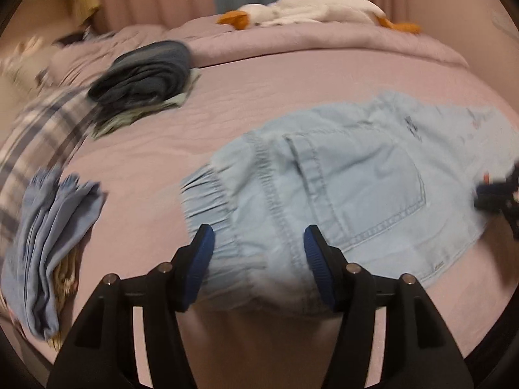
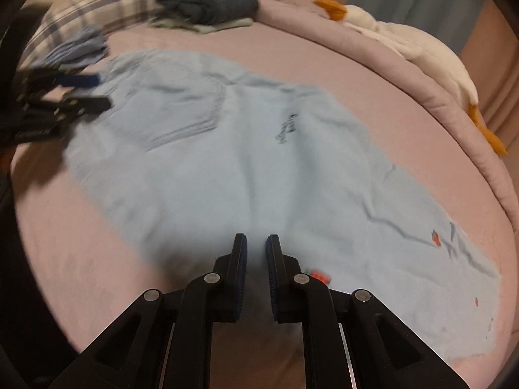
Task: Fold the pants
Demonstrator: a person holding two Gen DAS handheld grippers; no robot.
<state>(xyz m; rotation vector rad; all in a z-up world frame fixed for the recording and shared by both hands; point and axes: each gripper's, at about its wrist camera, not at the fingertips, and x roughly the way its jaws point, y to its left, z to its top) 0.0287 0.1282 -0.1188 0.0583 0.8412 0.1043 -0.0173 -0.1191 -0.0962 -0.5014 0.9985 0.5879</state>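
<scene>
Light blue denim pants (image 1: 340,188) lie spread on the pink bed, back pocket up, elastic waistband toward my left gripper. My left gripper (image 1: 258,238) is open, its jaws wide apart on either side of the waistband end; it also shows in the right wrist view (image 2: 94,92). In the right wrist view the pants (image 2: 246,168) stretch from upper left to lower right. My right gripper (image 2: 256,243) sits over the near edge of the pants with its jaws nearly together, a narrow gap between them; whether cloth is pinched is unclear. It shows blurred at the left wrist view's right edge (image 1: 496,194).
A folded dark garment pile (image 1: 146,77) lies at the back left. A folded blue cloth (image 1: 55,236) and a plaid blanket (image 1: 42,129) lie on the left. A white plush goose (image 1: 311,9) rests on the bunched pink duvet (image 1: 324,45) at the back.
</scene>
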